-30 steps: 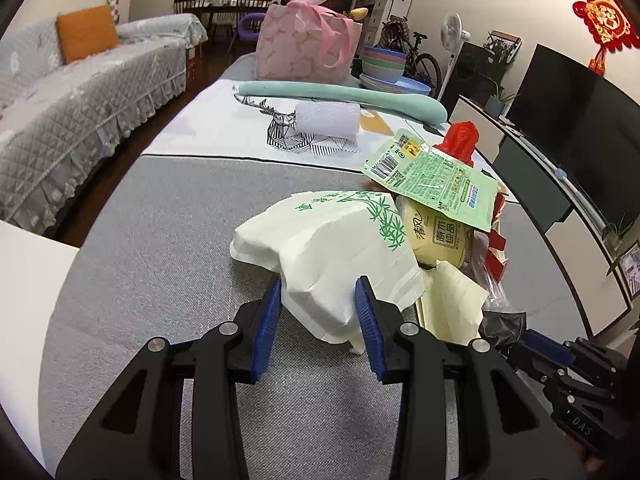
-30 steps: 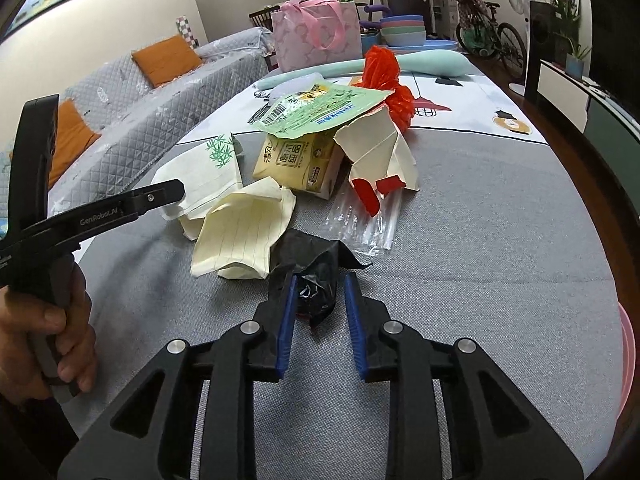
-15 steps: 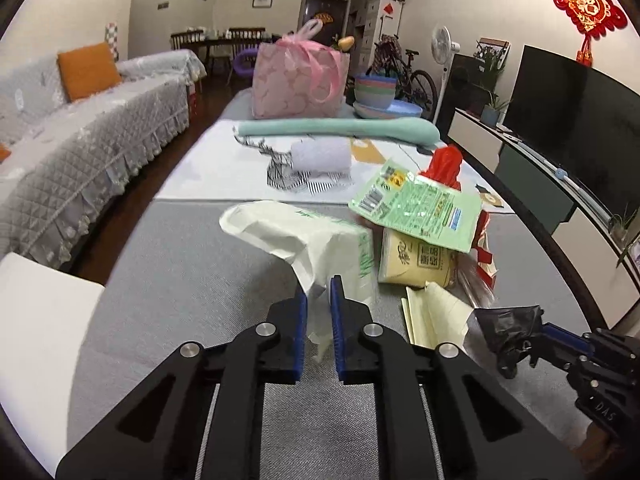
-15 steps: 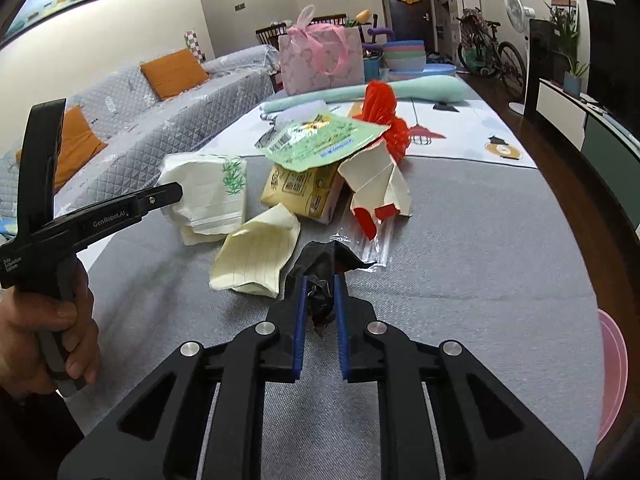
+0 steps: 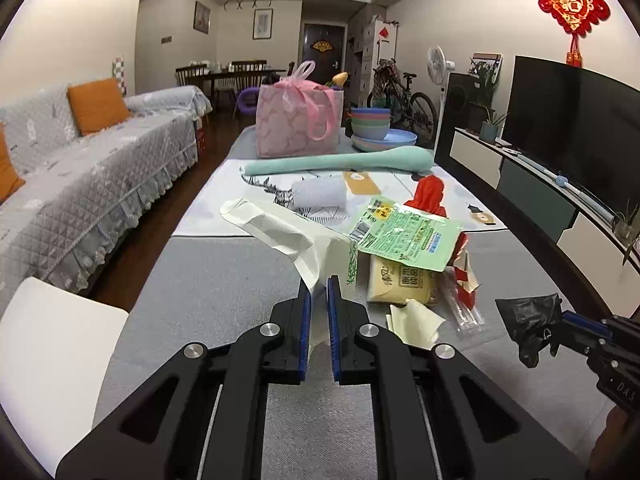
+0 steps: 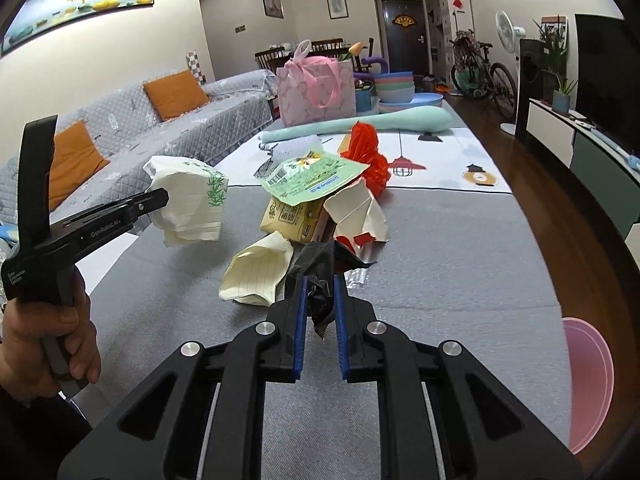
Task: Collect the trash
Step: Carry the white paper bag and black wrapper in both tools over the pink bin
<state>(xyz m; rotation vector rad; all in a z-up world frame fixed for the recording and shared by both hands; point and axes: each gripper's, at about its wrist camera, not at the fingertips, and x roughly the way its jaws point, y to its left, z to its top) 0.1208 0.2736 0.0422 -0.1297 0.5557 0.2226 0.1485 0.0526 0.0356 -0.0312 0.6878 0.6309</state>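
Note:
My left gripper (image 5: 318,292) is shut on a white paper bag with a green bamboo print (image 5: 280,228) and holds it above the grey table; it also shows in the right wrist view (image 6: 188,200). My right gripper (image 6: 320,292) is shut on a crumpled black plastic scrap (image 6: 320,272), seen lifted at the right in the left wrist view (image 5: 528,320). On the table lie a green wrapper (image 6: 312,178), a yellow snack pack (image 6: 292,216), lined yellow paper (image 6: 258,272), white-and-red paper (image 6: 356,212), a clear wrapper (image 5: 464,312) and red crumpled paper (image 6: 368,152).
A pink gift bag (image 5: 298,124), stacked bowls (image 5: 370,122), a teal long cushion (image 5: 340,162) and a white roll (image 5: 320,194) stand at the far end. A pink bin rim (image 6: 588,384) is at the table's right edge. A white surface (image 5: 44,344) is at the left. Sofa at far left.
Both grippers closed on their pieces and rose: the left lifted the white bamboo-print bag off the table, the right lifted the black plastic scrap.

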